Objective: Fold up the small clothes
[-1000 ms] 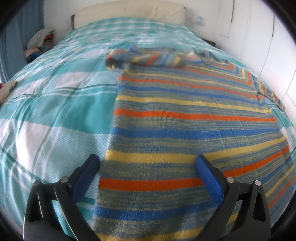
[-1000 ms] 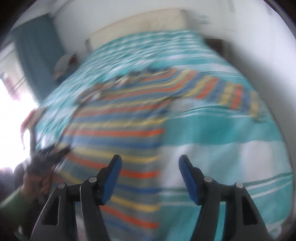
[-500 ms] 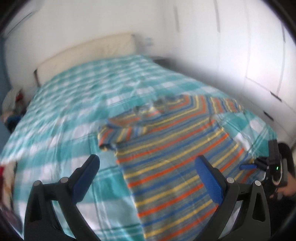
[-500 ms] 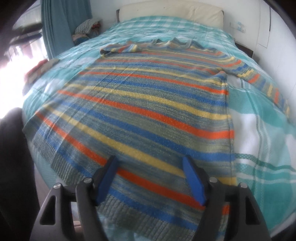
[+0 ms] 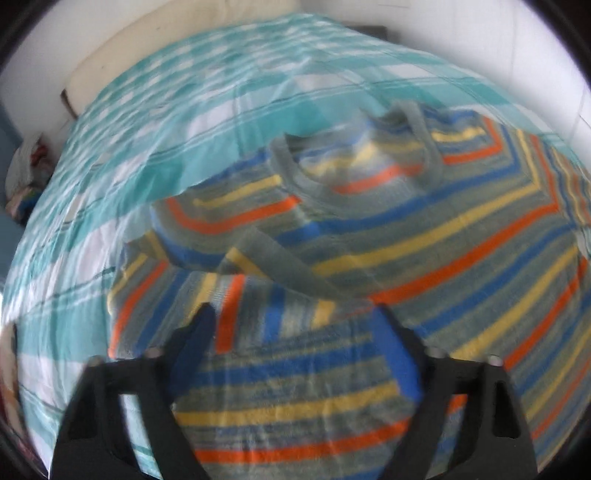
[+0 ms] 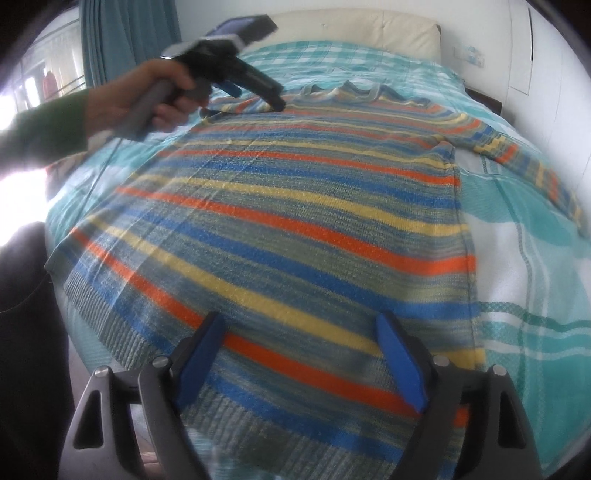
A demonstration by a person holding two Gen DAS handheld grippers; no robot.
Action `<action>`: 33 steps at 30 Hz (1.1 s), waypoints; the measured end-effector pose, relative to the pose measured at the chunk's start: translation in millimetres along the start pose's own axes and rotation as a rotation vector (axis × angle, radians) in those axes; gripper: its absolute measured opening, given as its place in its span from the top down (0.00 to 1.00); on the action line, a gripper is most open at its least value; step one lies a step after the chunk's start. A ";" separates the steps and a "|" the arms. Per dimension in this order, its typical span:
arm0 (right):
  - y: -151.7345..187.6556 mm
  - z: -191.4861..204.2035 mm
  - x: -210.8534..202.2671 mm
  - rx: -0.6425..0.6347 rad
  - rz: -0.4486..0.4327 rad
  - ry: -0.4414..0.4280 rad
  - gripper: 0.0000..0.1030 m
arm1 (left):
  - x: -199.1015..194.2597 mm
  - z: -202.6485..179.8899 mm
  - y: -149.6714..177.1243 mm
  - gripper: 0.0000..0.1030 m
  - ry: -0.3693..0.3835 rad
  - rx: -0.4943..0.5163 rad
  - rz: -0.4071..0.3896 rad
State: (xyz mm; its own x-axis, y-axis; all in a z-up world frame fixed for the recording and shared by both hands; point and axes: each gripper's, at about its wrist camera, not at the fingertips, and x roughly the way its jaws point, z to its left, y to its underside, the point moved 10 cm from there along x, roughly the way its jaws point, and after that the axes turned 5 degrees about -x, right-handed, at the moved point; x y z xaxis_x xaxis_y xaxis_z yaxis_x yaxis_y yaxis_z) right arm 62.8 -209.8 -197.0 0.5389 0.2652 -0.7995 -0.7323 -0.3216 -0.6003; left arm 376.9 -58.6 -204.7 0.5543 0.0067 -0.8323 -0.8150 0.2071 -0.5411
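A striped knit sweater in blue, orange, yellow and grey-green lies flat on the bed, hem towards me, collar at the far end. Its left sleeve is folded in over the shoulder; its right sleeve stretches out to the right. My left gripper is open, just above the folded left sleeve near the collar; it also shows in the right wrist view, held in a hand. My right gripper is open and empty above the sweater's hem.
The bed has a teal and white checked cover and a cream headboard. Teal curtains hang at the left. A white wall and cupboards stand at the right. A pile of clothes lies beside the bed.
My left gripper has swung from the sweater's lower edge up to the collar and folded left sleeve. My right gripper has settled over the hem. Both stay open.
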 end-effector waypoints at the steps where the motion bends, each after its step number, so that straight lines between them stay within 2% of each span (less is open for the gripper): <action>1: 0.0 1.1 0.7 -0.006 0.001 0.003 0.16 | 1.2 8.7 2.3 0.97 0.018 -0.061 0.013; 2: 0.1 2.1 1.3 -0.015 0.002 0.008 0.15 | -0.2 20.9 2.4 0.94 0.045 -0.140 0.012; 5: 0.5 3.4 1.4 -0.025 -0.001 0.014 0.15 | -31.7 80.1 -0.5 0.94 0.120 -0.356 -0.076; 6: 1.0 3.4 1.5 -0.024 -0.002 0.012 0.15 | -43.0 105.5 2.2 0.94 0.140 -0.418 -0.092; 8: 1.0 3.5 1.8 -0.025 -0.003 0.008 0.15 | -63.3 174.3 14.9 0.94 0.132 -0.548 -0.120; 10: 0.9 3.9 1.7 -0.028 -0.003 0.012 0.14 | -72.8 243.5 34.4 0.93 0.073 -0.649 -0.124; 11: 1.0 4.1 1.8 -0.029 -0.004 0.014 0.14 | -77.2 285.7 49.7 0.92 0.001 -0.704 -0.124; 13: 0.9 4.2 1.9 -0.029 -0.004 0.015 0.14 | -80.4 346.0 76.7 0.91 -0.096 -0.785 -0.113; 16: 0.8 4.6 2.5 -0.030 -0.003 0.021 0.13 | -82.0 398.1 116.1 0.90 -0.164 -0.862 -0.096; 17: 0.9 5.0 2.8 -0.036 -0.002 0.021 0.12 | -80.9 404.2 128.2 0.79 -0.153 -0.879 -0.085; 18: 0.8 5.4 3.2 -0.036 -0.002 0.024 0.12 | -78.6 405.2 136.5 0.60 -0.132 -0.893 -0.081; 20: 0.4 6.2 4.3 -0.037 -0.002 0.026 0.10 | -73.7 401.0 140.6 0.40 -0.095 -0.907 -0.103; 21: 0.1 6.3 4.9 -0.040 -0.001 0.028 0.09 | -70.8 393.8 141.3 0.36 -0.073 -0.901 -0.113; 23: -0.2 7.6 6.2 -0.048 0.000 0.034 0.07 | -65.2 381.5 135.5 0.36 -0.023 -0.865 -0.098; 25: 0.1 8.2 6.5 -0.054 0.000 0.041 0.06 | -56.6 351.3 122.5 0.36 0.034 -0.798 -0.060; 29: 0.0 8.2 6.9 -0.054 -0.004 0.043 0.05 | -39.9 283.2 76.6 0.34 0.150 -0.688 0.009; 31: 0.1 7.8 7.3 -0.056 -0.004 0.042 0.05 | -25.3 259.3 58.0 0.34 0.131 -0.667 0.079; 33: 0.0 7.9 7.2 -0.057 -0.004 0.042 0.05 | -9.4 252.5 46.0 0.34 0.059 -0.679 0.134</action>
State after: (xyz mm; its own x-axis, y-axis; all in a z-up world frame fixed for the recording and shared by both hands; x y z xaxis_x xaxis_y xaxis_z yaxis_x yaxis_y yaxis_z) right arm 63.4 -200.8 -202.6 0.5600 0.2288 -0.7963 -0.7055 -0.3722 -0.6031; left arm 376.8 197.9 -191.4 0.4475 -0.0674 -0.8918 -0.8113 -0.4501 -0.3731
